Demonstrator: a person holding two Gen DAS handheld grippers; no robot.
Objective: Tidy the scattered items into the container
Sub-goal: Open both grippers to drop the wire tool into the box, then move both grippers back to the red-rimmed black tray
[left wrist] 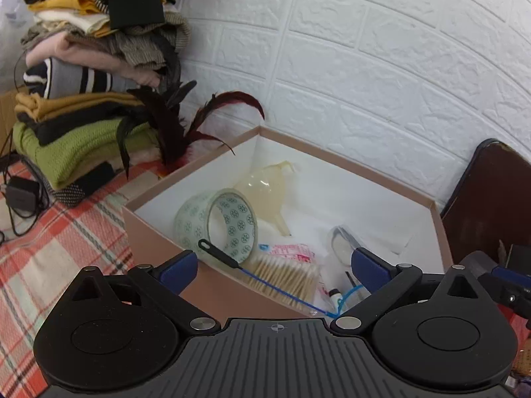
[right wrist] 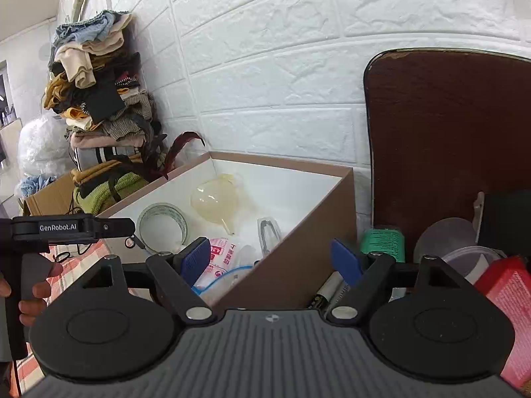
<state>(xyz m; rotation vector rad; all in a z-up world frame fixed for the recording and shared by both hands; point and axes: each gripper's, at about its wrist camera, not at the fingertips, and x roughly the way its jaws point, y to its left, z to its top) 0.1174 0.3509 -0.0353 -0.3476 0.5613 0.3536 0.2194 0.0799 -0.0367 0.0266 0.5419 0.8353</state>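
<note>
The box [left wrist: 159, 232] sits at the centre of the left wrist view, against the white brick wall, and already holds a tape roll [left wrist: 217, 224] standing on edge, a pale funnel [left wrist: 265, 189] behind it, a pack of cotton swabs [left wrist: 285, 277], a pink printed packet [left wrist: 292, 250] and a small clear bag [left wrist: 341, 243]. A thin brush with a black handle and blue wire [left wrist: 232, 260] lies across the near rim, its loop end over the tape roll. The left tool [left wrist: 275, 265] hangs over that rim with its jaws spread wide and nothing between them. The right tool [right wrist: 272, 260] is likewise wide open and empty, straddling the box's right wall in the lower centre of its view. Just outside that wall, at lower right, lie a marker pen [right wrist: 327, 290], a green bottle [right wrist: 381, 242] and a red pack [right wrist: 507, 301]. The pen looks light, stiff and smooth, apt to roll, so a pinch across its mid-barrel should suit. The brush looks featherlight and springy, best gripped by its stiff black handle, not the wire.
</note>
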